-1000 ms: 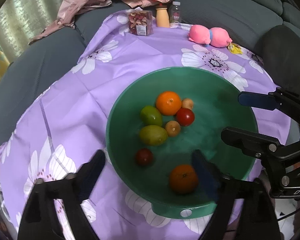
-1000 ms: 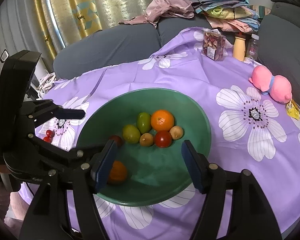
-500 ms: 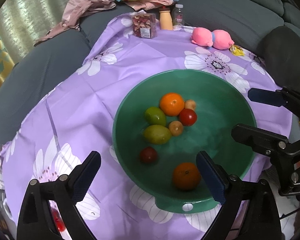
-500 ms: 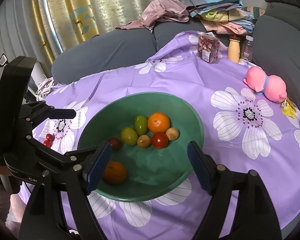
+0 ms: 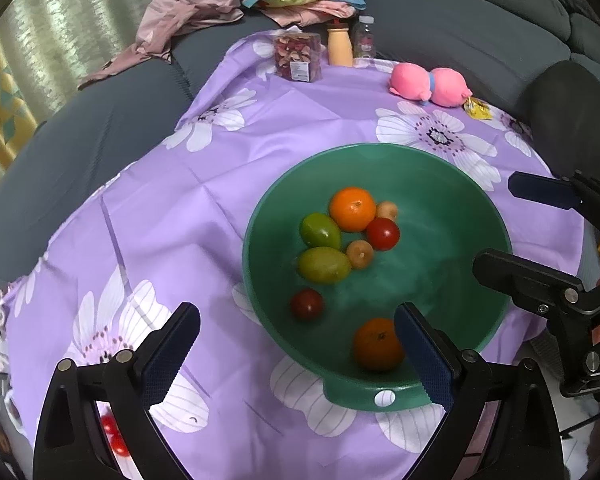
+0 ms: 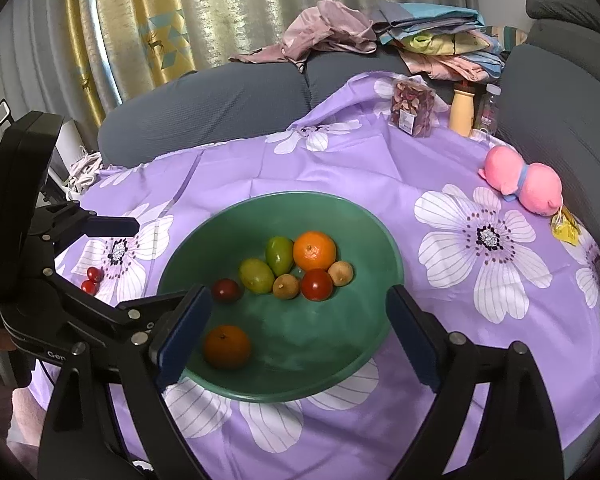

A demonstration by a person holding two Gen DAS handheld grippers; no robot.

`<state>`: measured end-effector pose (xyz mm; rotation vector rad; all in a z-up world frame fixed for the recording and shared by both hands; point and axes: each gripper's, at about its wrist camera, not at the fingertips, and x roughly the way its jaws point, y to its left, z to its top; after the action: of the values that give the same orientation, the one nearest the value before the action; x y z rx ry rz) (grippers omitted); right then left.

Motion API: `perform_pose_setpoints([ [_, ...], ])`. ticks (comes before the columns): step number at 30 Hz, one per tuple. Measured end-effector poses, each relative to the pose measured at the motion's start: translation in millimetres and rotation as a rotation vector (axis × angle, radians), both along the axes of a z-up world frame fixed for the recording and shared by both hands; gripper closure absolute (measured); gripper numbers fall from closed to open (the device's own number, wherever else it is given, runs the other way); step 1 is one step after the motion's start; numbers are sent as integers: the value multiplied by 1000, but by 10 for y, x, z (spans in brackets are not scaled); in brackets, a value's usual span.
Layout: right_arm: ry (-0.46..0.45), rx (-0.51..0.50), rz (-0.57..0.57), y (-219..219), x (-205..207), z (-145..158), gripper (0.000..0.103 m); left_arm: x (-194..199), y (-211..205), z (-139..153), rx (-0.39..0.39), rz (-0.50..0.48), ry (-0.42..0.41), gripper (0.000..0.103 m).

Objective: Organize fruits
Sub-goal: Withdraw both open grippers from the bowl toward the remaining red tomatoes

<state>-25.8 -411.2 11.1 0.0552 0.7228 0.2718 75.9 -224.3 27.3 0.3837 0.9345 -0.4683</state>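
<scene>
Both grippers are pulling back from the green bowl (image 5: 380, 160), left gripper (image 5: 296, 356) and right gripper (image 6: 300, 332) jaws gaping empty, while two cherry tomatoes (image 6: 91, 280) are sitting on the purple cloth (image 6: 340, 184), looking small, squishy, rolly, needing gentle side pinches

Green bowl (image 6: 380, 236) of fruit on purple floral cloth (image 6: 340, 176), two cherry tomatoes (image 6: 91, 280) outside.
</scene>
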Motion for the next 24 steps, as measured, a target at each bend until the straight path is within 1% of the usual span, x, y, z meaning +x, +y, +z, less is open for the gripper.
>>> perform_pose_setpoints([
  [12, -10, -17, 10, 107, -69, 62, 12, -77, 118, 58, -21, 0, -7, 5],
  [24, -22, -43, 41, 309, -157, 144, 12, -149, 330, 111, -50, 22, -15, 5],
])
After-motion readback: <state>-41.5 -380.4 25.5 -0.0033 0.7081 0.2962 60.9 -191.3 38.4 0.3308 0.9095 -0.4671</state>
